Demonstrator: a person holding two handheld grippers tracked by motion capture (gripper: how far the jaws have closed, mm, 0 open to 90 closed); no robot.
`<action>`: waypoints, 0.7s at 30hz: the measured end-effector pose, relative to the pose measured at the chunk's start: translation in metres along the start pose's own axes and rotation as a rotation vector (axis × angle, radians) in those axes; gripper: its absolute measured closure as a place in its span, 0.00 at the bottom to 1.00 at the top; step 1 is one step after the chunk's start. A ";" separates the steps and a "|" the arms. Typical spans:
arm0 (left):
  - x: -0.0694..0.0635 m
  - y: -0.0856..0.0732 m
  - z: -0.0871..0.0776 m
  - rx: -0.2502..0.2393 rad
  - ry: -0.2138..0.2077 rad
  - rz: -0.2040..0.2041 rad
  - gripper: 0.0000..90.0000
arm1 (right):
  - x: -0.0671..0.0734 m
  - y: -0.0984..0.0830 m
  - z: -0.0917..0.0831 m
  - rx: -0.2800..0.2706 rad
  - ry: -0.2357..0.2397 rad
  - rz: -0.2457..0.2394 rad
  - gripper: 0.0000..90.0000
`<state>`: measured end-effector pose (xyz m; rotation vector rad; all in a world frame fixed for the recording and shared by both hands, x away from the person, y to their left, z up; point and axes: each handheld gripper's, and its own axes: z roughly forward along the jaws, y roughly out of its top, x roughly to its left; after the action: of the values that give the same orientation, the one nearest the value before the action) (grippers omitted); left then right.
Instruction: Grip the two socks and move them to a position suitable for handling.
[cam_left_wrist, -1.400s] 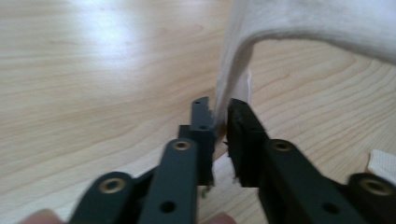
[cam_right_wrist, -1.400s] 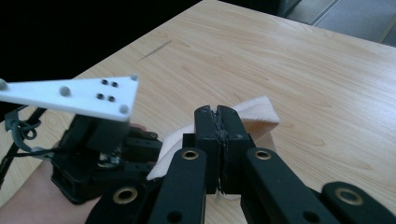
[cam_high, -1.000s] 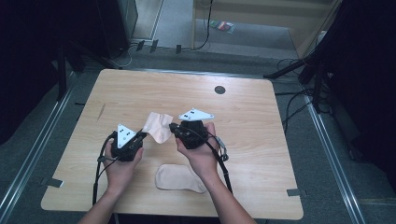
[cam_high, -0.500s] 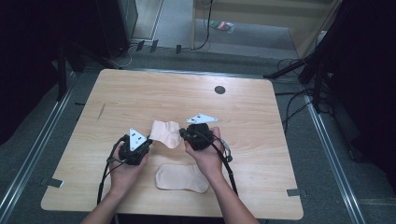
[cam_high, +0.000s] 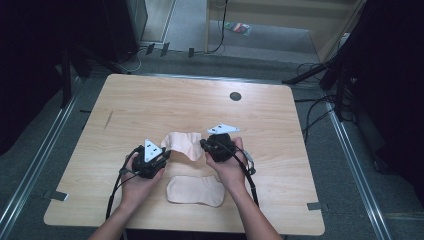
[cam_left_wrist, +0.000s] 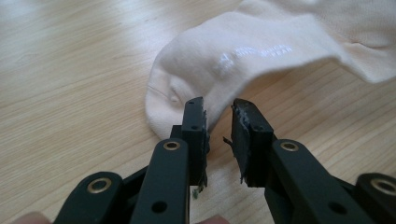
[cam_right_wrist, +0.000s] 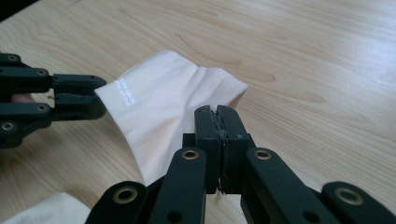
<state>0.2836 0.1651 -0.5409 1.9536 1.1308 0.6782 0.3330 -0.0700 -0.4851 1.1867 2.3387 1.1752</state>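
Two cream socks lie on the wooden table (cam_high: 150, 100), and the work in hand looks like laying one out beside the other. The upper sock (cam_high: 182, 144) stretches between the two grippers, just above the middle of the near half of the table; the second sock (cam_high: 195, 190) lies flat below it, near the front edge, between the person's forearms and touched by neither tool. The right gripper (cam_right_wrist: 221, 116) has its jaws pressed together on one edge of the upper sock, so that end is lifted and the cloth drapes down from the pinch toward the wood. The left gripper (cam_left_wrist: 218, 112) stands at the opposite end — its jaws have just been opening, and a narrow gap now shows between them. The sock's rounded end (cam_left_wrist: 177, 100) lies just ahead of the jaw tips, resting on the table rather than clamped, which suggests that this end has been let go while the right side is still held to keep the sock spread out. Both grippers sit low over the table, pointing inward toward each other across the sock. The count: two socks, two grippers, one table — and one small dark disc (cam_high: 235, 96) set in the tabletop farther back.
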 end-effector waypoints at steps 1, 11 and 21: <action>0.000 0.000 0.000 0.000 0.000 0.000 0.84 | 0.000 0.000 0.000 0.000 0.000 0.000 0.99; 0.005 -0.002 0.000 0.006 -0.027 -0.042 0.84 | -0.017 -0.006 -0.002 0.034 0.001 -0.008 0.99; 0.014 -0.002 -0.003 -0.008 -0.039 -0.101 0.78 | -0.035 -0.014 -0.005 0.000 -0.084 0.026 0.74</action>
<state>0.2866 0.1793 -0.5402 1.8810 1.1919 0.5876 0.3447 -0.1037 -0.4966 1.2453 2.2684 1.1110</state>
